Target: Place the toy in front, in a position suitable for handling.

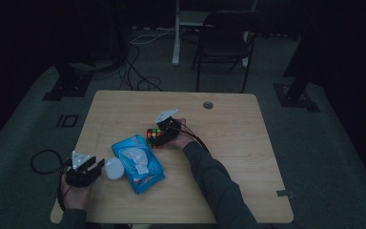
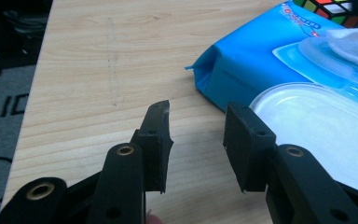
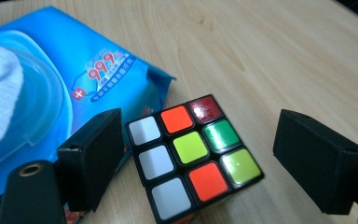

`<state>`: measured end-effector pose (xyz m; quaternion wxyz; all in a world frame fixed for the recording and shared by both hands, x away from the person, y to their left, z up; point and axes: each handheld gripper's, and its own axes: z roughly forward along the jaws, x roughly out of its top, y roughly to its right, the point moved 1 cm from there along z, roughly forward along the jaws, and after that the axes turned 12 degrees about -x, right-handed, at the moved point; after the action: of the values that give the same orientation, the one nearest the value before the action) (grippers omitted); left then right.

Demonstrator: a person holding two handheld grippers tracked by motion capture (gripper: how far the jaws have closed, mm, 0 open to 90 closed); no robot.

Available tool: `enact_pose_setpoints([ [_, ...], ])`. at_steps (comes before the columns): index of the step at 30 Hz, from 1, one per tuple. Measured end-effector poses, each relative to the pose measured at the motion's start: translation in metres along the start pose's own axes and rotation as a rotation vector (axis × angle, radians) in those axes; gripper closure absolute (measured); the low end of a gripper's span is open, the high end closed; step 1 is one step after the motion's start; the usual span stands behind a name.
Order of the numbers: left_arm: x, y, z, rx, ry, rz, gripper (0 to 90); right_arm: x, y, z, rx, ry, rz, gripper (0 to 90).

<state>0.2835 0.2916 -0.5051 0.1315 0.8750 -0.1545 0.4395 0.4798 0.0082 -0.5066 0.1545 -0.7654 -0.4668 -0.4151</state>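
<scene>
While your right claw [image 3: 198,158] stands spread, the puzzle cube [image 3: 193,158] sits on the counter [image 1: 228,143] between its jaws, unpinched, just beside the wipes pack [image 1: 137,162] | left claw [image 2: 198,140]: half spread, empty, near the pack's lid | right hand nearer the cube.

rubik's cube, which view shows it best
The right gripper view: the rubik's cube sits close up between that gripper's open jaws, coloured stickers plain. The high view shows it small beside the wipes pack; the left gripper view catches just a corner.
</scene>
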Motion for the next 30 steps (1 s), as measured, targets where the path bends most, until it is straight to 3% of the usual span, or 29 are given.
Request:
enact_pose_setpoints([
  [6, -0.002, 0.010, -0.020, 0.002, 0.025, 0.010, 61.3, -0.007, -0.004, 0.011, 0.000, -0.047, -0.020, 22.3],
  [11, -0.004, 0.029, -0.030, -0.020, 0.034, 0.051, 61.3, -0.009, -0.012, 0.014, -0.038, -0.084, -0.092, 30.0],
  [19, 0.005, 0.069, -0.037, -0.107, 0.047, 0.144, 59.8, -0.012, -0.011, 0.004, -0.064, -0.056, -0.013, 33.9],
  [23, 0.008, 0.087, -0.027, -0.176, 0.041, 0.178, 58.8, -0.017, -0.008, -0.005, -0.093, -0.049, 0.001, 34.0],
  [30, 0.007, 0.116, -0.008, -0.238, 0.012, 0.246, 58.0, -0.028, -0.003, -0.026, -0.149, -0.065, 0.039, 34.0],
])
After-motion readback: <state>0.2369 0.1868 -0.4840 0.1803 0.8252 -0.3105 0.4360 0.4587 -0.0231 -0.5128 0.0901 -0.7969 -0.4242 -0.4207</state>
